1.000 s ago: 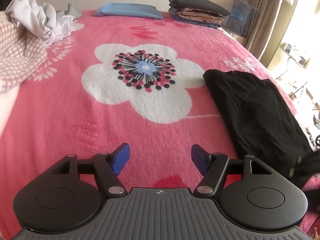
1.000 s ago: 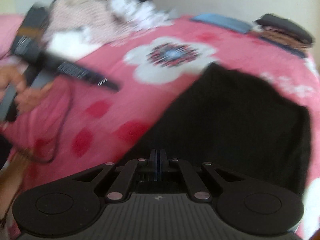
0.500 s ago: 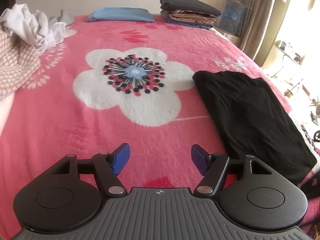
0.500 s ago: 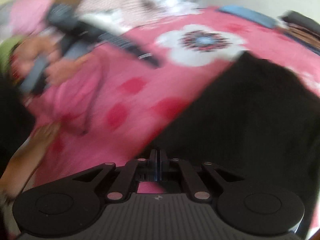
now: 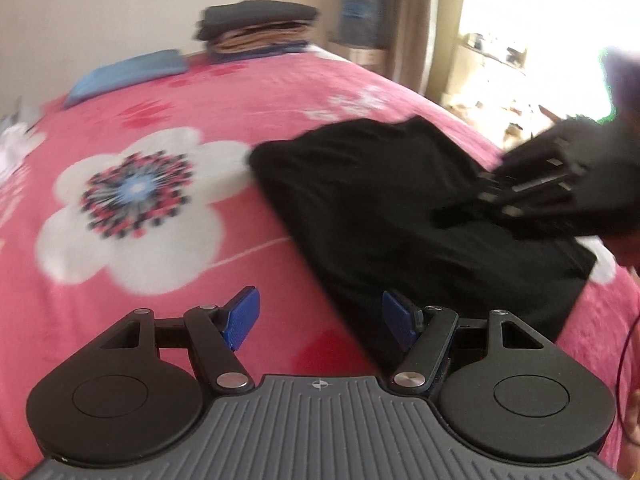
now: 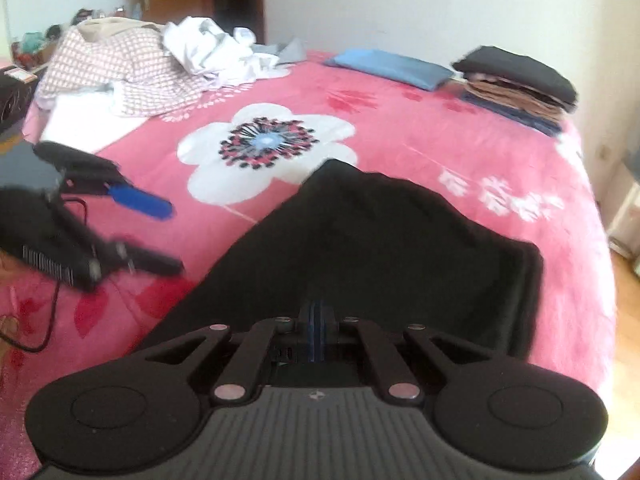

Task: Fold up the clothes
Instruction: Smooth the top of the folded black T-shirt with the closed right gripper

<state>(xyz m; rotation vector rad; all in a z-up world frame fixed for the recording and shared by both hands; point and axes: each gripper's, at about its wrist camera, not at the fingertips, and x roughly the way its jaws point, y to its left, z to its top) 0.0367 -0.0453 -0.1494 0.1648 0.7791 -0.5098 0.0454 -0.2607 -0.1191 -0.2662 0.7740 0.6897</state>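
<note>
A black garment lies folded on the right part of the pink flowered bed. My left gripper hovers at its near left edge, blue pads wide apart and nothing between them. In the left wrist view my right gripper is a dark blur reaching in over the garment from the right. In its own view the right gripper is shut, pads pressed together low over the black garment. I see no cloth pinched between them. The left gripper shows at the left of that view.
A stack of folded clothes and a blue folded piece sit at the far side of the bed. A heap of unfolded checked and white clothes lies at the far left. A curtain and window stand beyond the bed's right edge.
Both views have swung. The left gripper has rolled and shifted toward the black garment. The right gripper has come in from the garment's near edge to over the cloth. Neither gripper's jaws changed.
</note>
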